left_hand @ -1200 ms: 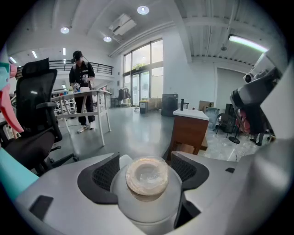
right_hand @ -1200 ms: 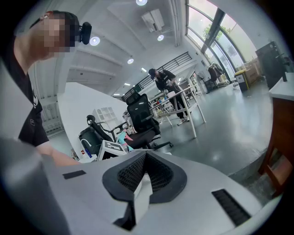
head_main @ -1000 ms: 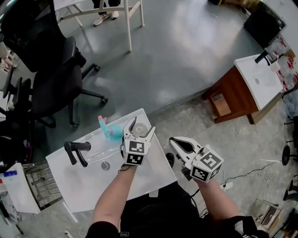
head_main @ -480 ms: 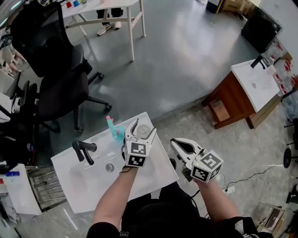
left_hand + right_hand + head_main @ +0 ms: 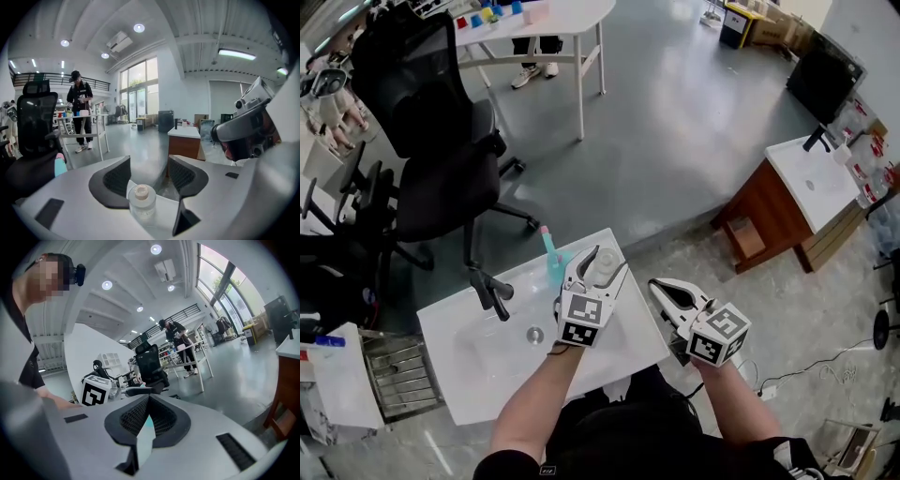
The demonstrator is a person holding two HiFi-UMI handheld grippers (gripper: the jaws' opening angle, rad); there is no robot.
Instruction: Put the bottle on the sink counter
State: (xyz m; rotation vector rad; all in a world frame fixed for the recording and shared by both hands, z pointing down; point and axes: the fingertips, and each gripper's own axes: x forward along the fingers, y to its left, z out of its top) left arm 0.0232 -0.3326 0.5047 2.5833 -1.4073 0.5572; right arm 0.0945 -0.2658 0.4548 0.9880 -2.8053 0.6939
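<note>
Clear plastic bottle [image 5: 141, 201] stands upright on the white sink counter [image 5: 478, 361], near its far right corner, between our left gripper's [image 5: 149, 163] jaws; those jaws are closing, pads not touching it; our right gripper [image 5: 149, 399] hovers beside the counter's right edge, jaws pressed together, empty.

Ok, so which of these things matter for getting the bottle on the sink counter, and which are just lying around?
In the job: clear bottle, standing on the sink counter; left gripper, jaws closing around it.
Just lying about: teal spray bottle, black faucet, office chair, right gripper, shut and empty.
</note>
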